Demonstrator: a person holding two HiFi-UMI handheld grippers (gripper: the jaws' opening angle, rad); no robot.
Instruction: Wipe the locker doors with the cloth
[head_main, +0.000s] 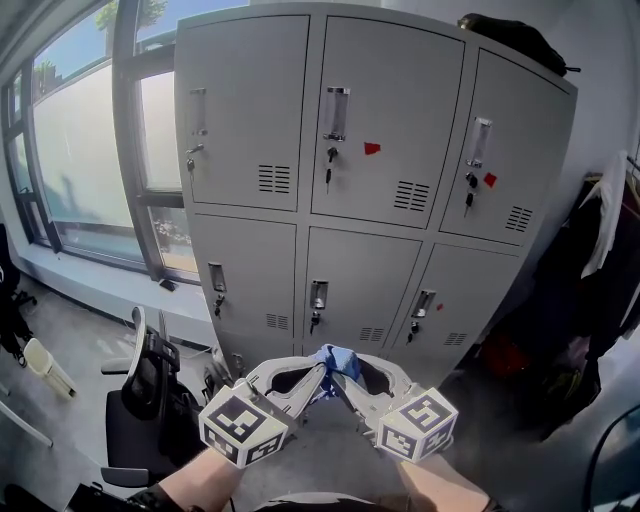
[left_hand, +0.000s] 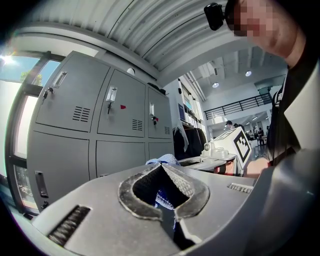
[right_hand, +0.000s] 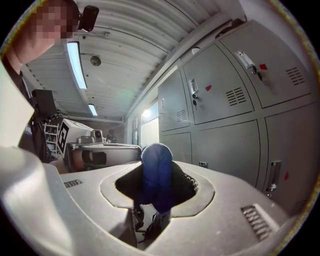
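A grey bank of lockers (head_main: 360, 130) stands ahead, two rows of three doors with handles and keys. Low in the head view, a crumpled blue cloth (head_main: 335, 358) hangs in front of the bottom middle door. My left gripper (head_main: 318, 376) and right gripper (head_main: 347, 378) meet at it from either side, tips nearly touching. In the left gripper view the left gripper (left_hand: 161, 168) is shut, with the blue cloth (left_hand: 163, 199) caught between the pads. The right gripper (right_hand: 157, 167) is shut on a thick fold of the cloth (right_hand: 157, 172). Both stay short of the doors.
A black office chair (head_main: 150, 385) stands at the lower left by the window (head_main: 80, 150). Dark clothes (head_main: 600, 270) hang to the right of the lockers. A black bag (head_main: 512, 36) lies on top. Red tags (head_main: 372, 148) mark two upper doors.
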